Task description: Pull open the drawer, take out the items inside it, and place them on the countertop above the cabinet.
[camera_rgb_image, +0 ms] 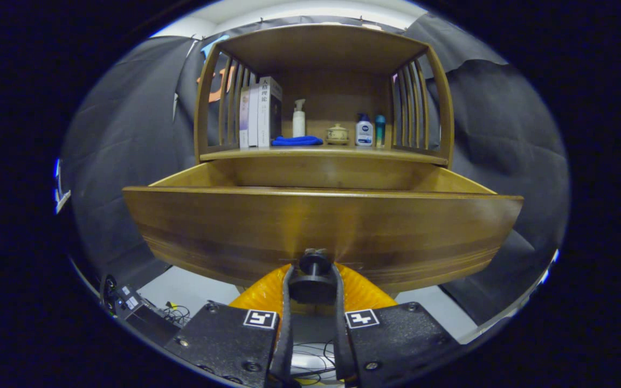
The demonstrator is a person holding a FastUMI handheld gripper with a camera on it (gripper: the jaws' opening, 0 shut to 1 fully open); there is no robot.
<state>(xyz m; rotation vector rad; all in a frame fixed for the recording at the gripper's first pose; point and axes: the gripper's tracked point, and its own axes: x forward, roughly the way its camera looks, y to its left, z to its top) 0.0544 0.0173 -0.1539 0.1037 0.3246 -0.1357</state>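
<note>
The wooden drawer (321, 226) stands pulled out from the cabinet, its wide front panel facing me. A round black knob (313, 277) sticks out of the panel's lower middle. My gripper (312, 283) is shut on this knob, with one finger on each side of it. The drawer's inside is hidden behind the front panel, so I cannot tell what lies in it. Above the drawer runs the countertop (321, 153) of the cabinet.
On the countertop stand books (259, 112), a white spray bottle (299, 118), a folded blue cloth (297, 140), a small lidded pot (337, 133) and two bottles (370, 131), under a slatted wooden hutch. An orange ribbed object (353, 291) lies below the drawer. Cables and a black box (132, 307) are on the floor.
</note>
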